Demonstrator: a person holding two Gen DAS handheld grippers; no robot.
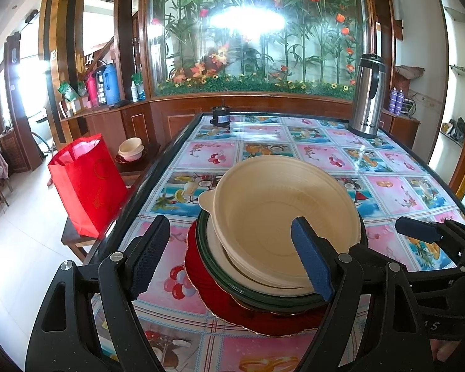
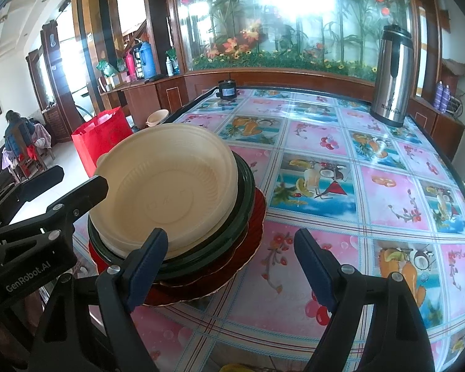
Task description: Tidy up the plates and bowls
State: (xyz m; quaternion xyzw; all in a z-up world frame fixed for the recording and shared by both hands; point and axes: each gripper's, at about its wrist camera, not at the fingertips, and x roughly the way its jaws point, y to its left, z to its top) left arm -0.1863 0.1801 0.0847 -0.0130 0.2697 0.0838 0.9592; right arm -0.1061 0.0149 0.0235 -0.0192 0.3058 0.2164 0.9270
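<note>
A cream bowl (image 1: 272, 204) sits tilted on top of a stack: a cream plate, a dark green plate (image 1: 210, 257) and a red plate (image 1: 201, 282) on the table. My left gripper (image 1: 232, 257) is open, its jaws wide apart, with the right finger over the bowl's near rim and the left finger beside the stack. The right wrist view shows the same bowl (image 2: 167, 192), green plate (image 2: 245, 195) and red plate (image 2: 254, 232). My right gripper (image 2: 229, 266) is open and empty, just right of the stack, its left finger near the bowl's rim.
A steel thermos (image 1: 367, 96) stands at the table's far right and a small black jar (image 1: 220, 118) at the far edge. A red bag (image 1: 86, 183) and more cream bowls (image 1: 130, 149) sit on a bench left of the table. The table's left edge (image 1: 145, 183) runs close to the stack.
</note>
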